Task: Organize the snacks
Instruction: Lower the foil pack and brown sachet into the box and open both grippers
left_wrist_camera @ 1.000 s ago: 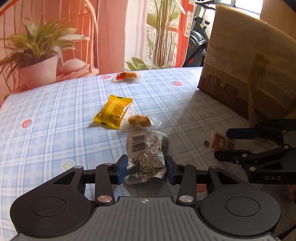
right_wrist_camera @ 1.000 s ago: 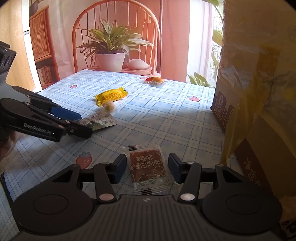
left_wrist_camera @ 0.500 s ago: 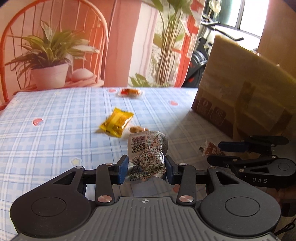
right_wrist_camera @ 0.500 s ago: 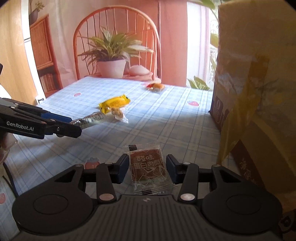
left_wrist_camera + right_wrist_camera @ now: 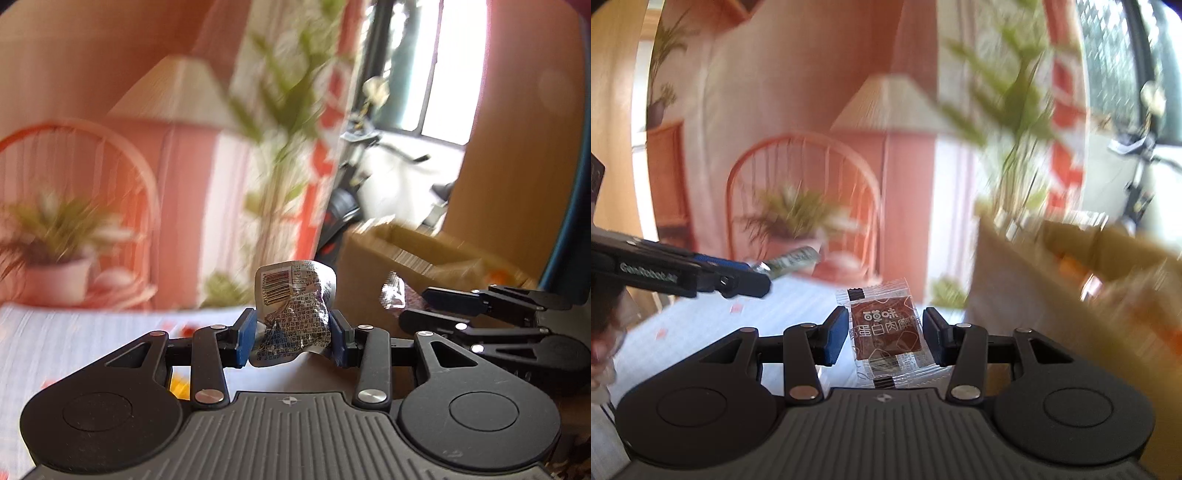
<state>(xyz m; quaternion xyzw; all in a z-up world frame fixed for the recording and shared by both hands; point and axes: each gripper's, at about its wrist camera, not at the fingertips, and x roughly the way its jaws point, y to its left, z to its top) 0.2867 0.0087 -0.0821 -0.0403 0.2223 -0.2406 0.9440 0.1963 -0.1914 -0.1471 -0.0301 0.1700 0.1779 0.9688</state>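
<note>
Both lifted: crinkled silver packet (image 5: 293, 314) (barcoded), brown snack sachet (image 5: 886, 332).

- Left gripper (image 5: 292, 338): matte black ribbed housing with two round discs, at 7 and 5 o'clock.
- Fingers (image 5: 245, 338): blue pads on black linkage arms with silver screws.
- Right gripper (image 5: 885, 338): same black build; white "GenRobot.AI" lettering on the left gripper's side.

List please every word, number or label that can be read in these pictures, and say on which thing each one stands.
"萌味": white characters on the brown snack packet held in the right gripper.
"蛋白肉脯": the line below on that packet; its first character is partly hidden.
"GenRobot.AI": side of the left gripper, blurred.
Silver snack packet: barcode and fine print, too small to read.
Cardboard box: no readable text.
</note>
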